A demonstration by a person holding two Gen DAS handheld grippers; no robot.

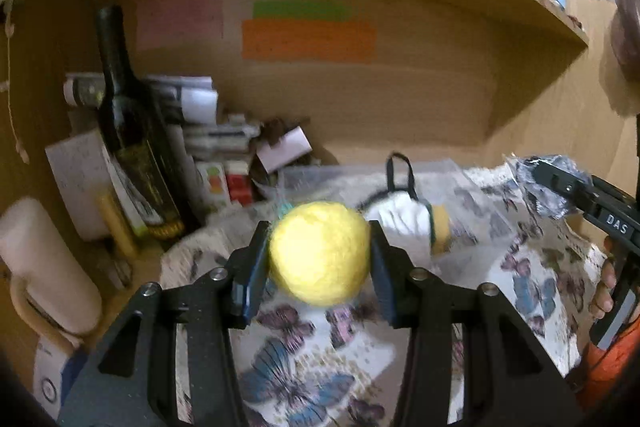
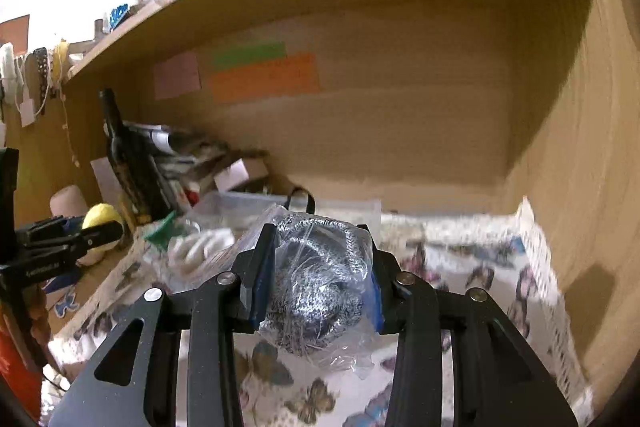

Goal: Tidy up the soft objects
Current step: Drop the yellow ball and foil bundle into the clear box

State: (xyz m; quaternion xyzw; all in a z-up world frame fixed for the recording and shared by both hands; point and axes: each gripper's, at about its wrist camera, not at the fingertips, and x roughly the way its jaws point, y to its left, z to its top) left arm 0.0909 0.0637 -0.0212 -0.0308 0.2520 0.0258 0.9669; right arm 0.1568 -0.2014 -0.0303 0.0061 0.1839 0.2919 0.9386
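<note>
Left gripper (image 1: 320, 255) is clamping a yellow fuzzy ball (image 1: 319, 253) between both fingers, ball sitting right at the tips; right gripper (image 2: 316, 275) is pinching a plastic bag of grey knit cord (image 2: 320, 279), bag bulging out ahead of and below its fingers. Both are hovering over the butterfly-print cloth (image 1: 288, 367), with a clear plastic bin (image 1: 320, 175) just ahead of the left tips holding a white soft item (image 1: 400, 219). Risks, judging from this: the ball is round and squashy, so it could be popping out sideways if the grip is easing; the slick bag could be sliding through the pads or snagging; a swing to the left could be knocking the dark wine bottle (image 1: 128, 131) standing beside the left gripper. Readable writing: "DAS" on the right gripper's body in the left view; bottle label and boxes are too blurred to read.
</note>
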